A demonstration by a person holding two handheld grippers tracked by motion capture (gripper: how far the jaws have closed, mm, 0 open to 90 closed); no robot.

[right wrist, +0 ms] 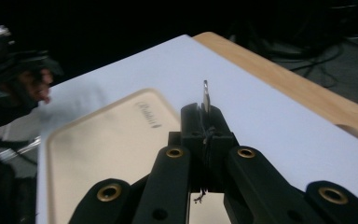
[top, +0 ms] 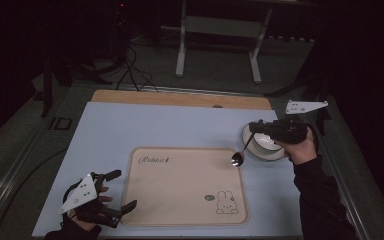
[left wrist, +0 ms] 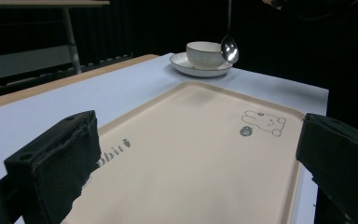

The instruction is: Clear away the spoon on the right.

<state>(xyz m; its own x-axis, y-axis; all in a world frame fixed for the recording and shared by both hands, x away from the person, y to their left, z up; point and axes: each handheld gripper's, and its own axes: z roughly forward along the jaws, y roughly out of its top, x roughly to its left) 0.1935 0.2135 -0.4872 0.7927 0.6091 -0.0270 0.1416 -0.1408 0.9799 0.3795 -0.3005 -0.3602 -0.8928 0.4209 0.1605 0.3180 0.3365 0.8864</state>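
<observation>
Over the right edge of the tray point(top: 187, 187), the right gripper point(top: 254, 127) is holding a spoon point(top: 241, 152) up in the air. Its fingers are squeezed together on the thin handle, and the spoon's round end is hanging down, just above the tray's far right corner and next to the cup point(top: 266, 139) on its saucer point(top: 265, 152).

The handle is thin and shiny, so it could be slipping between the fingers. If that is happening, the spoon may swing or drop and land with a bang on the tray or the counter point(top: 110, 125). The spoon is also hanging very near the cup. A fast swing of the hand could be knocking the round end into the cup's side and tipping it on the saucer.

The left gripper point(top: 117, 192) is resting low at the near left corner of the tray. Its fingers point(left wrist: 56, 163) are wide apart with nothing between them, so it is well away from the spoon.

The counter is wearing a pale blue cover, with a strip of bare wood point(top: 180, 98) along its far edge. The tray is cream, with a little rabbit point(top: 227, 203) drawn on it. The room around is very dark. Behind the counter, the legs of another white table point(top: 217, 35) are standing on a grey floor, and black cables point(top: 132, 70) are lying there.
</observation>
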